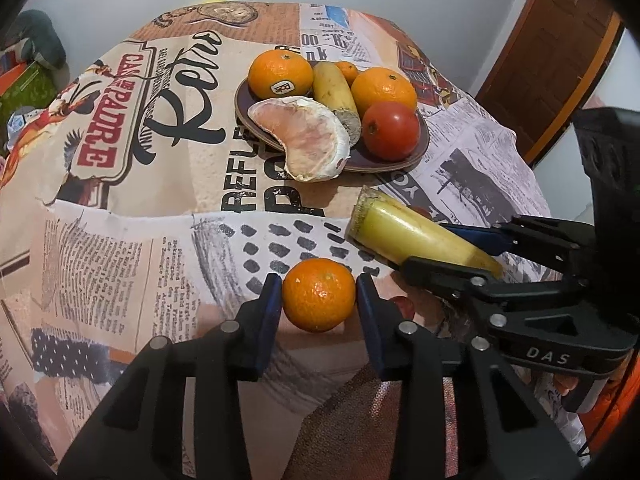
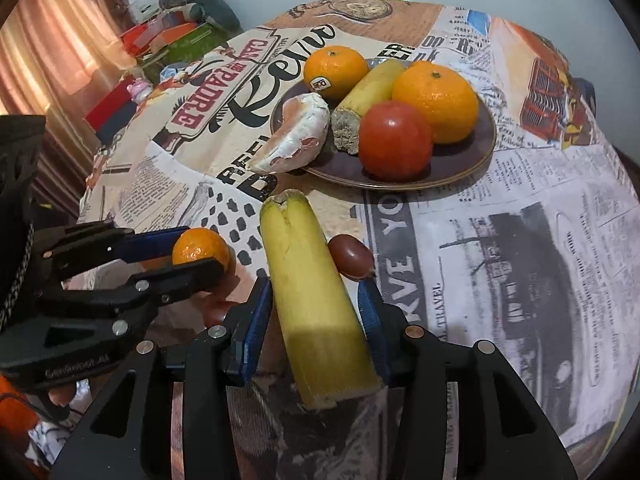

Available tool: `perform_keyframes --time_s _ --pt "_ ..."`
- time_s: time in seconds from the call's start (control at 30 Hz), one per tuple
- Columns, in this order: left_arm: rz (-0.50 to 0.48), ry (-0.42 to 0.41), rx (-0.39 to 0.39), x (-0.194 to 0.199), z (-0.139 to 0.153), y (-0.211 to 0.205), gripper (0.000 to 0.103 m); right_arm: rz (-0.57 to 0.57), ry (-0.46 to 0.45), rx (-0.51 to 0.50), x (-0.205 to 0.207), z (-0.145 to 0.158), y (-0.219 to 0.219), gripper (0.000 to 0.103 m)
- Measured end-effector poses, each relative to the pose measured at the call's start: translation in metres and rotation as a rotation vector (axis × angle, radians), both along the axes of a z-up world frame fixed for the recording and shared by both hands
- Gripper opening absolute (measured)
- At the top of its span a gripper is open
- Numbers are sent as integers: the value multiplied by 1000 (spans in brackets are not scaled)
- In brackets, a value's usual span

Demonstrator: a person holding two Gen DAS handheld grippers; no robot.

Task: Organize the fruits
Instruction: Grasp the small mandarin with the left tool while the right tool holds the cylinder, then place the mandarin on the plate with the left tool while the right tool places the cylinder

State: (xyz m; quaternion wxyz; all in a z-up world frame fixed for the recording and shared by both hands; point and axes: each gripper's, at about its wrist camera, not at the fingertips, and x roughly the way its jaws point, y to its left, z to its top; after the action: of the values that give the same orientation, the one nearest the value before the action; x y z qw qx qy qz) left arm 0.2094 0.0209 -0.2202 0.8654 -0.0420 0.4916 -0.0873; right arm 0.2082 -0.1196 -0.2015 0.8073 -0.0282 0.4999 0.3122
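My left gripper (image 1: 319, 298) is shut on a small mandarin (image 1: 319, 300), held above the near side of the table; it also shows in the right wrist view (image 2: 200, 250). My right gripper (image 2: 318, 316) is shut on a cut banana piece (image 2: 312, 300), seen from the left wrist too (image 1: 416, 238). A dark plate (image 1: 404, 162) farther back holds two oranges (image 1: 280, 72), a banana piece (image 1: 334, 90), a red tomato (image 1: 390, 130), a small mandarin (image 1: 347, 70) and a peeled pomelo segment (image 1: 308, 138) that overhangs the plate's near rim.
A small dark red fruit (image 2: 352, 256) lies on the newspaper-print tablecloth (image 2: 500, 240) just right of the held banana. Boxes and clutter (image 2: 160, 40) sit beyond the table's left edge. A wooden door (image 1: 552, 52) stands at the far right.
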Motion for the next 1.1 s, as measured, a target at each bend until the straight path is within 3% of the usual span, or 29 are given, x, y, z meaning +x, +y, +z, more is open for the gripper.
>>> perform_keyframes --time_s 0.27,0.7,1.1 --pt "11 -19 15 -2 6 1 36 -13 -4 18 -7 2 -8 37" --pt "19 -49 4 -13 21 3 37 -4 -26 -49 -21 0 -12 35" --pt "40 -78 8 -9 35 8 37 -35 -83 -5 -21 18 -15 32"
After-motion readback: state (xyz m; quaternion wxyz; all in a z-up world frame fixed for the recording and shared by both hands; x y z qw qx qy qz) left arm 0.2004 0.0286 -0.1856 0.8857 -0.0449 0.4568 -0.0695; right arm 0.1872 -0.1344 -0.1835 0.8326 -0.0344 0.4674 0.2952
